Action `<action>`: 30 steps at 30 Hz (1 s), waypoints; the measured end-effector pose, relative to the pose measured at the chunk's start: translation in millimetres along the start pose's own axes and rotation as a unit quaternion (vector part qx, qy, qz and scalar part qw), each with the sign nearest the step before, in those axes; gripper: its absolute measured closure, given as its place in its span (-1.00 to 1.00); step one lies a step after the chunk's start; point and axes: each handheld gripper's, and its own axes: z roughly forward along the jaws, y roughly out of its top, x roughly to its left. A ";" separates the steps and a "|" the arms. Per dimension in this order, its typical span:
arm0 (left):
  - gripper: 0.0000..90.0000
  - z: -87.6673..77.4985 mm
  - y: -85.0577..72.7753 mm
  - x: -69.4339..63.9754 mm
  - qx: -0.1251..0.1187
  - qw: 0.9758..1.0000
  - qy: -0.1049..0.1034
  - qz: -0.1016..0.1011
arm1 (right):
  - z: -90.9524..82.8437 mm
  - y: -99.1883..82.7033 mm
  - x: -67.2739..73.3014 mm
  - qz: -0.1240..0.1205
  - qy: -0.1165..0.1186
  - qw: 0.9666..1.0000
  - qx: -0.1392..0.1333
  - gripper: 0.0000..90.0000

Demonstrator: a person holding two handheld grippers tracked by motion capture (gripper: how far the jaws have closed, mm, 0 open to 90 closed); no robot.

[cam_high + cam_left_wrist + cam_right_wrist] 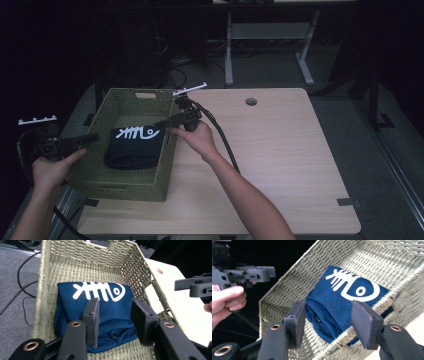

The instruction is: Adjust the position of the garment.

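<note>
A folded dark blue cloth [135, 147] printed with a white fish skeleton lies flat in a green woven basket [120, 187] at the table's left end. My left gripper [92, 138] hovers at the basket's left wall, pointing in over it. Its jaws [114, 303] stand open, nothing between the pads, with the cloth [72, 307] lying below them. Over the basket's right rim, my right gripper [162, 123] points at the cloth [342, 297]. It is also open [329, 305] and empty. Each gripper view shows the other gripper across the basket.
The basket rests on a light wooden table [280, 150] with a round cable hole [251, 101] near the far edge. A thick black cable [225, 142] trails from the right gripper along the forearm. Behind the table stand white desk legs [229, 55] and floor cables.
</note>
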 end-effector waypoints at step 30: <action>-0.05 31.5 -18.8 -83.1 -0.006 0.998 -0.059 0.022 | -108.7 -30.6 -43.4 0.022 -0.031 0.998 -0.053 -0.22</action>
